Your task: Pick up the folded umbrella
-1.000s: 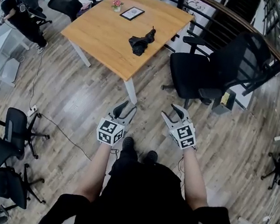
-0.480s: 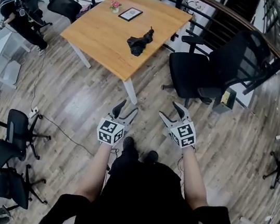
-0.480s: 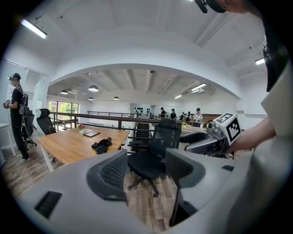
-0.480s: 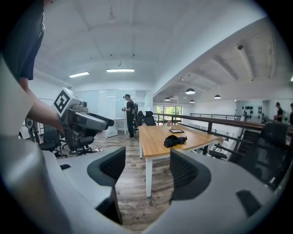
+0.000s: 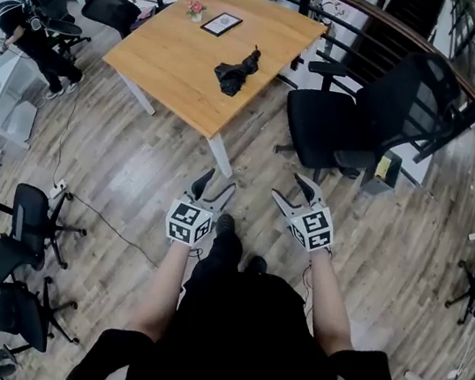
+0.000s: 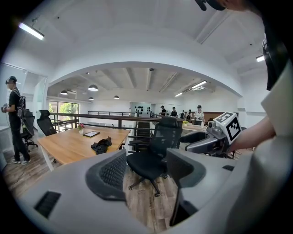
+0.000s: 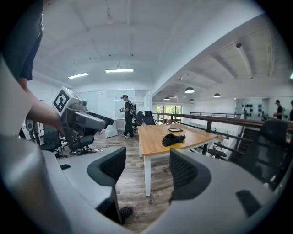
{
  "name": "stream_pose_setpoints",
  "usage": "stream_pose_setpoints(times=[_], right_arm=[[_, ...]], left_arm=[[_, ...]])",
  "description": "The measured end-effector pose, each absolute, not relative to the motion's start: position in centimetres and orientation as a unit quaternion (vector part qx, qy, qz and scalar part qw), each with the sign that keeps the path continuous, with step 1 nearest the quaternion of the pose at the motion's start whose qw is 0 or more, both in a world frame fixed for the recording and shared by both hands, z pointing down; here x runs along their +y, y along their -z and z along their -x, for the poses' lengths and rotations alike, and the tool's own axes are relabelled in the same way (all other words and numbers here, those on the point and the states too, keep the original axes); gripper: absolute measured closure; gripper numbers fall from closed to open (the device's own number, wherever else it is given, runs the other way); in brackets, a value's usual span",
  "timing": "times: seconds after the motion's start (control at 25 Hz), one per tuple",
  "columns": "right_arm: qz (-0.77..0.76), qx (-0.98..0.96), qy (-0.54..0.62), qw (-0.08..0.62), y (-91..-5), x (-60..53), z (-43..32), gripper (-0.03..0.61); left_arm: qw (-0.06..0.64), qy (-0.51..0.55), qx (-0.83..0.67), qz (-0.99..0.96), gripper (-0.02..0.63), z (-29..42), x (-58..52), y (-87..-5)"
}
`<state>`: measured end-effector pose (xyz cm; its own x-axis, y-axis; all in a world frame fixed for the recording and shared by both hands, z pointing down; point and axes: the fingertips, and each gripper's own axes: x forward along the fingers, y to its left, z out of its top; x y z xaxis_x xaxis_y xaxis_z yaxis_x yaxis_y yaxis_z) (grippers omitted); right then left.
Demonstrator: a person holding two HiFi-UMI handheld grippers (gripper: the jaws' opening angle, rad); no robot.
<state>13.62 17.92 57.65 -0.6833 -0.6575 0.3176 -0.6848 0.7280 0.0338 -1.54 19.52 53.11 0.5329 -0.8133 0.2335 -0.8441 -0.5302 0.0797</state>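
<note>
The folded black umbrella (image 5: 237, 72) lies on the wooden table (image 5: 178, 59), near its right edge, far ahead of both grippers. It shows small in the left gripper view (image 6: 101, 145) and in the right gripper view (image 7: 173, 139). My left gripper (image 5: 211, 186) and right gripper (image 5: 296, 193) hang side by side over the wooden floor, well short of the table. Both have just been opening, and both stand open with nothing between the jaws. In their own views the left gripper (image 6: 146, 169) faces the chair and the right gripper (image 7: 146, 171) faces the table's corner.
A black office chair (image 5: 357, 114) stands right of the table, ahead of the right gripper. A framed picture (image 5: 224, 22) and a small flower pot (image 5: 196, 8) sit at the table's far end. A dark railing (image 5: 354, 20) runs behind. More chairs (image 5: 2, 264) and a person (image 5: 31, 27) are at left.
Both grippers' jaws have spread wider. The wearer's foot has stepped forward between the grippers. The grippers themselves have hardly moved.
</note>
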Motion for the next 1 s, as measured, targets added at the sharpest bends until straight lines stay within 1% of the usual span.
stream_pose_setpoints(times=[0.44,1.0], right_arm=[[-0.374,-0.912,-0.041,0.163,-58.2,14.7,-14.2,0.268],[-0.390,-0.903,-0.053,0.174,-58.9,9.1,-13.4,0.272]], left_arm=[[0.092,-0.081,-0.469,-0.874,0.339,1.0,15.7,-53.7],[0.106,-0.086,-0.452,-0.882,0.339,2.1,9.1,-54.4]])
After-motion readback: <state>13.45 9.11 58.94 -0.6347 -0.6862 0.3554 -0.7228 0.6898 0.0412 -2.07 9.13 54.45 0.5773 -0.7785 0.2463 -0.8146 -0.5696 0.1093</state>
